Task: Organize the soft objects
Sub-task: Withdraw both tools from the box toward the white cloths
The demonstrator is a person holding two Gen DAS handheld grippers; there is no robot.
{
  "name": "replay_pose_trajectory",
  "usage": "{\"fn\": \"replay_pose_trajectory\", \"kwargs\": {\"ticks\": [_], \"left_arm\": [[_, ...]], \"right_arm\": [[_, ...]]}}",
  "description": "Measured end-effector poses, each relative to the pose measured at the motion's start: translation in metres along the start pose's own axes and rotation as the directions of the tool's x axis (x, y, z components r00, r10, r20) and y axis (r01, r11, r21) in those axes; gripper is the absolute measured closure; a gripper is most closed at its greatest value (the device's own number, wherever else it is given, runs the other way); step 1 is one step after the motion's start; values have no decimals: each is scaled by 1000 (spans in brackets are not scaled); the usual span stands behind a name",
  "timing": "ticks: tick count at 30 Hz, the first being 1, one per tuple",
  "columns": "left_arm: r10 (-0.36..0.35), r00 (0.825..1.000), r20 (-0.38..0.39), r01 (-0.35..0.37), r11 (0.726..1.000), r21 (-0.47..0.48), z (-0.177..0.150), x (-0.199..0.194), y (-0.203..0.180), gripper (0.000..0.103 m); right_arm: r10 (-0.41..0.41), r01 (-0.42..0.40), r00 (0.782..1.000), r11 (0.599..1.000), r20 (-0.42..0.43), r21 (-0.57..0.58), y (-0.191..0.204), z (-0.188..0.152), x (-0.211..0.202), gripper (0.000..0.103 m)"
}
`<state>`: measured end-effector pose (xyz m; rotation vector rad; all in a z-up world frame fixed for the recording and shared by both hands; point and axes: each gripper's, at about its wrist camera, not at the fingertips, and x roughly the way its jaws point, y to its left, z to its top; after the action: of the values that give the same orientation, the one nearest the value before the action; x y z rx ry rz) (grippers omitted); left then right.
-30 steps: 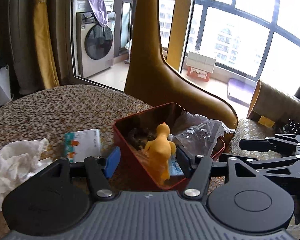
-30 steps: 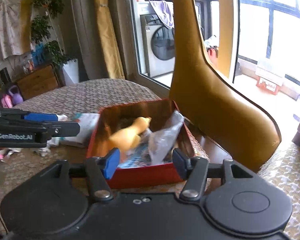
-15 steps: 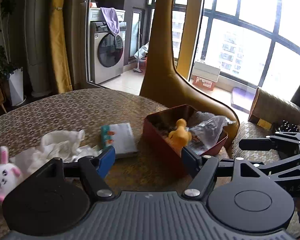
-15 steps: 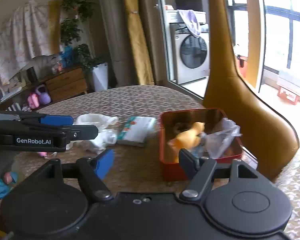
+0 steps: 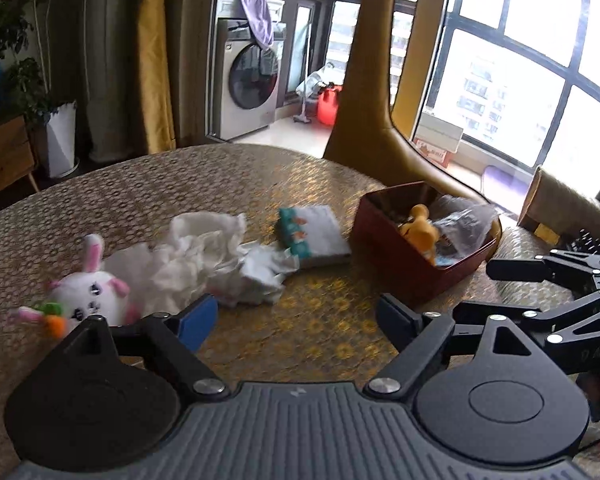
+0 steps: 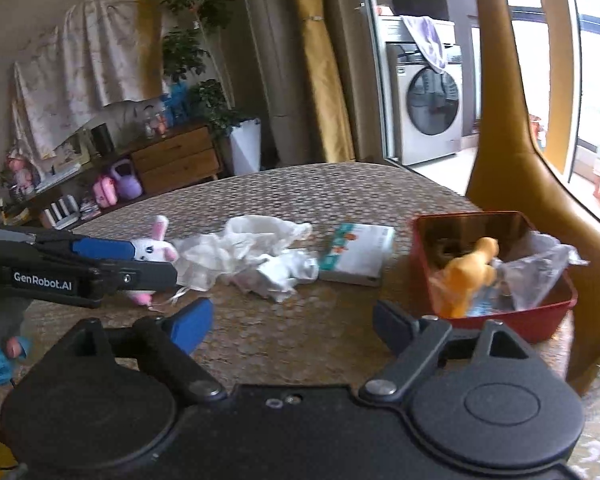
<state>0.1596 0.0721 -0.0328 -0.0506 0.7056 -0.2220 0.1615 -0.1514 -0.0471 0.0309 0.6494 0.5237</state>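
On the round table with the gold-patterned cloth [image 5: 260,184], the shallow red rectangular tin [image 5: 404,276] at the far right edge already holds an orange plush duck [image 5: 420,230] and a crinkled clear plastic bag [image 6: 540,268], so part of the sorting looks done. Well apart from it, to the left, a flat white tissue pack with a teal end [image 5: 316,236], a heap of crumpled white cloth [image 5: 204,256] and a small white plush rabbit with pink ears [image 5: 92,292] lie loose on the cloth, waiting to be gathered. The left gripper [image 5: 296,316] and the right gripper [image 6: 292,320] both hang above bare tabletop, their jaws having just been opening, now spread wide with nothing between them.
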Motion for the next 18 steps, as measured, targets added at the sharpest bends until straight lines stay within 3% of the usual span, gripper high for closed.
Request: {"fn": "replay_pose_trajectory", "kwargs": {"ticks": [4,9,14,18], "left_arm": [[33,999,16,-33,999,27,-1,-1,17,3],[27,1000,11,-27,1000,0,13,12,37,3],[16,999,-42,-17,999,-28,42,41,57,2],[10,989,-145,-24,995,-95,63,76,74,2]], "right_arm": [[21,-21,1000,1000,-10,-18,13,-3,9,10],[43,-45,998,997,-38,-61,18,-2,26,7],[45,-51,997,994,-58,-99,19,6,47,7],[52,-60,996,992,-76,-112,13,16,72,7]]}}
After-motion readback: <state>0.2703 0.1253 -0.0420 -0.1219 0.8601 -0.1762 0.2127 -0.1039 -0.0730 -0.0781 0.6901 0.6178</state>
